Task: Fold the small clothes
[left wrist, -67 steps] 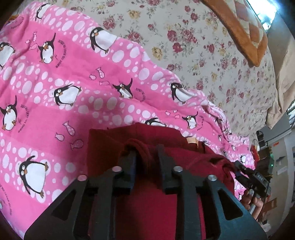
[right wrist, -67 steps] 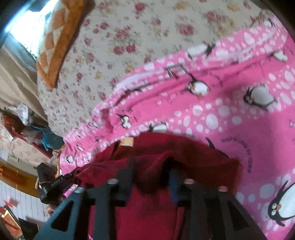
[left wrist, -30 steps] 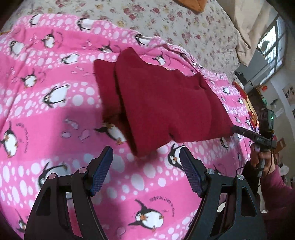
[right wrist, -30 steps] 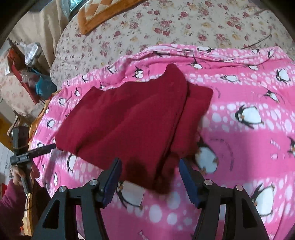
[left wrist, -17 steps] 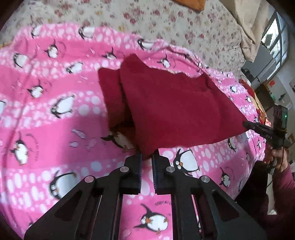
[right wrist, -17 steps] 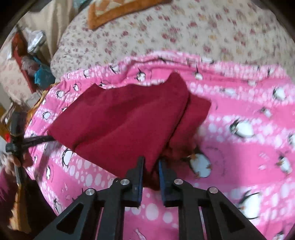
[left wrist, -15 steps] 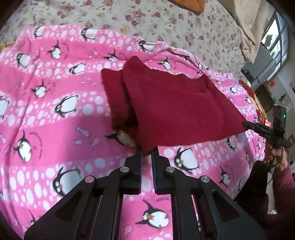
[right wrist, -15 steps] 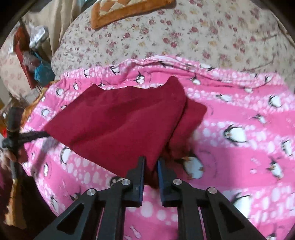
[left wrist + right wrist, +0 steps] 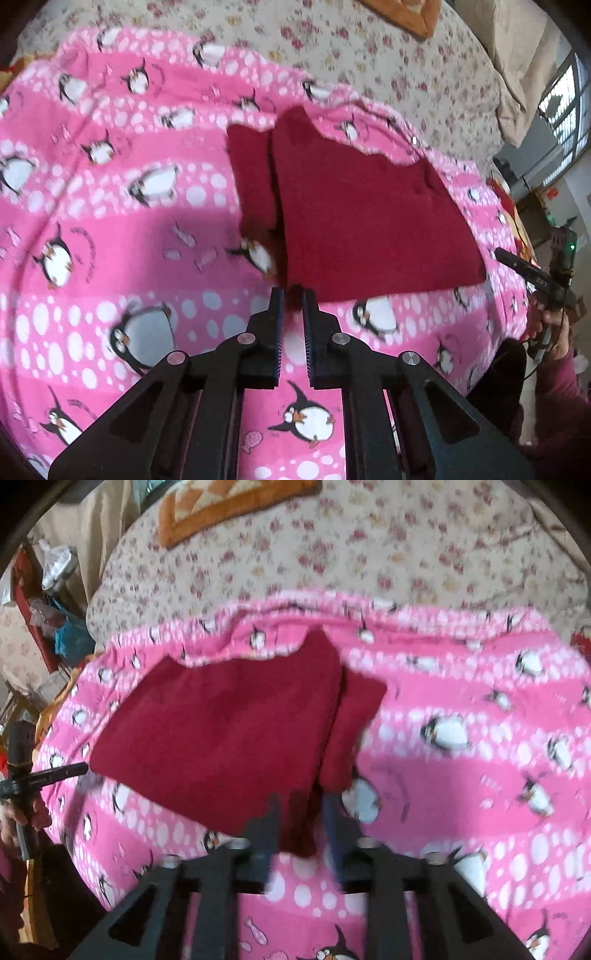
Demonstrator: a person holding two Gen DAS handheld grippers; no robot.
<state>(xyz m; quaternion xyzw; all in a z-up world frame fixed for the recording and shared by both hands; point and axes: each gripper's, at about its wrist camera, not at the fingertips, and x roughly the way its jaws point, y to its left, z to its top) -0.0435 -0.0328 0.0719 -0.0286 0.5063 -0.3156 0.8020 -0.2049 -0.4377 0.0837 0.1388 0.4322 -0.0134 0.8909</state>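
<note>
A folded dark red garment [image 9: 369,221] lies flat on the pink penguin blanket [image 9: 110,229], with a narrower layer sticking out along one side. My left gripper [image 9: 293,295] is shut on the garment's near corner, which is pinched between the tips. In the right wrist view the same garment [image 9: 229,738] spreads to the left. My right gripper [image 9: 301,806] has its jaws opening, with the other near corner loose between them. Each gripper also shows at the far corner in the other view: the right gripper [image 9: 517,264] and the left gripper [image 9: 51,775].
The blanket covers a floral bedspread [image 9: 369,55]. An orange quilted pillow [image 9: 229,506] lies at the head of the bed. The person's hand [image 9: 550,321] and sleeve are beyond the bed edge. Cluttered shelves [image 9: 48,602] stand to the side.
Both grippers went from wide open in front of the garment to closed on its near corners. The right jaws have since parted again; the left stays closed.
</note>
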